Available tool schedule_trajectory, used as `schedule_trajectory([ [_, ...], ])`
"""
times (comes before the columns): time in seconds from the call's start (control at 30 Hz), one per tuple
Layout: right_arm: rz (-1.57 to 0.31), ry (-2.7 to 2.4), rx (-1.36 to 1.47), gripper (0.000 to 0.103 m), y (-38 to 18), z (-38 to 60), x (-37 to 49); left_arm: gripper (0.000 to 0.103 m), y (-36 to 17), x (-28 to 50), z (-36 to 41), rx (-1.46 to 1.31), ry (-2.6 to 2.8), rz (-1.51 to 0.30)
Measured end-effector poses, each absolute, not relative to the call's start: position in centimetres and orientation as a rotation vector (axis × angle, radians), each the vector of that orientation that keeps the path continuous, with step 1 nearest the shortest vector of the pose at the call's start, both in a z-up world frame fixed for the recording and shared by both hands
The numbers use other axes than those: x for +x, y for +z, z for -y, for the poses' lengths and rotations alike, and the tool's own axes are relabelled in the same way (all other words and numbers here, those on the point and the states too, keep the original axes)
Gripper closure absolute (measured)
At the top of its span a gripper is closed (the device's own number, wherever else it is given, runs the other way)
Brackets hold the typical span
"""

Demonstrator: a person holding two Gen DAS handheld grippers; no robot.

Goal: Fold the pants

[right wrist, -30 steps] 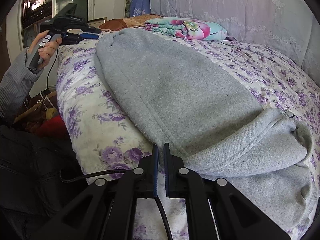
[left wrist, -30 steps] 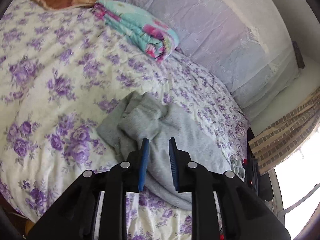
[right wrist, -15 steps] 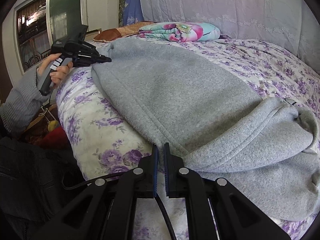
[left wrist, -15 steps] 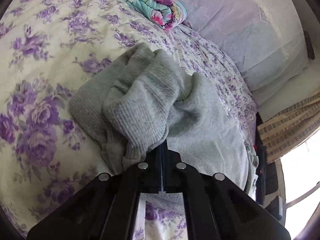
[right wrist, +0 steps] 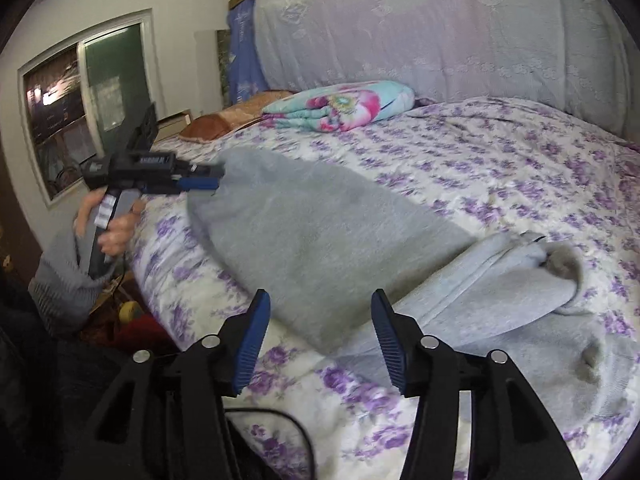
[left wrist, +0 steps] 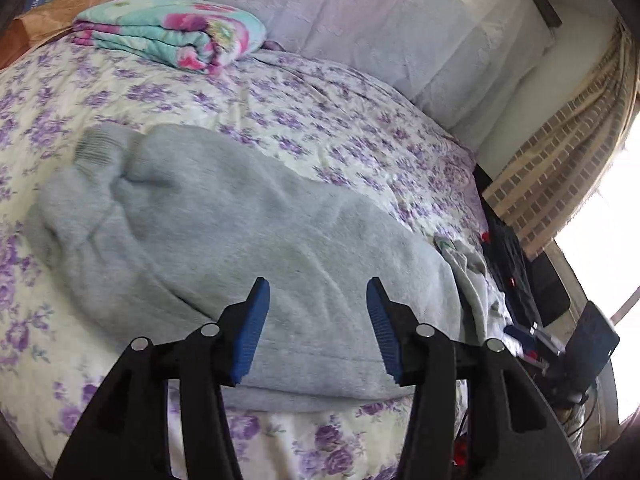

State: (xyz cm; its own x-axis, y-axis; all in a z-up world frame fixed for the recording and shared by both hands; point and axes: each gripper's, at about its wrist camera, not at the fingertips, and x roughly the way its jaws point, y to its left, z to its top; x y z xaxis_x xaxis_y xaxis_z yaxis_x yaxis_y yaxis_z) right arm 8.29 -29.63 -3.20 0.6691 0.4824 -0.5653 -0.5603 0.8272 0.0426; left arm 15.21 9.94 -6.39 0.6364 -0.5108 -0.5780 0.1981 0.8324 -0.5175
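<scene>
Right now, through the left wrist camera, I see my left tongs (left wrist: pixel 318 300) with their jaws opening and nothing between the blue pads; the grey pants (left wrist: pixel 224 248) lie just beyond the tips, spread lengthwise across the flowered bed (left wrist: pixel 360 136). I judge I am letting go so the cloth can settle flat where it lies. The ribbed cuffs (left wrist: pixel 94 148) sit bunched at the far left end, and that end looks doubled over, so it will need smoothing. The folded floral blanket (left wrist: pixel 172 36) stays well apart near the headboard (left wrist: pixel 360 12), out of the working area, which leaves me room.

Through the right wrist camera, my right tongs (right wrist: pixel 320 316) are likewise opening, the pads empty, hovering above the near edge of the pants (right wrist: pixel 320 232). One half of the garment looks laid over the other here, with a lighter rolled end (right wrist: pixel 532 280) lying to the right, well short of a neat fold. Across the bed the left tongs (right wrist: pixel 202 182) appear in the person's hand (right wrist: pixel 110 228), tips at the far corner of the cloth; whether they touch it I cannot tell, since that part is blurred. My reading is that both ends were stretched to straighten the pants before the next fold.
</scene>
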Motion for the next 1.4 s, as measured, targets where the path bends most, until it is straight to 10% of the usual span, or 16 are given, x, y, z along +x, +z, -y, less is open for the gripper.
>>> schedule_trajectory([
  [0.17,-0.73,0.17,-0.144,0.011,-1.9,30.8,16.8,0.049,-9.3,15.9,-7.6,-0.414,-0.415,-0.81],
  [0.67,-0.924,-0.222,-0.378,0.012,-8.9,26.6,28.4,0.022,-10.8,13.4,-5.6,-0.217,-0.496,-0.652],
  [1.03,-0.872,-0.08,-0.262,0.075,-7.1,30.9,24.8,0.022,-10.8,13.6,-6.0,-0.236,-0.513,-0.654],
  [1.4,-0.641,-0.017,0.548,0.083,-6.7,47.1,10.2,0.022,-10.9,13.6,-5.5,-0.219,-0.501,-0.656],
])
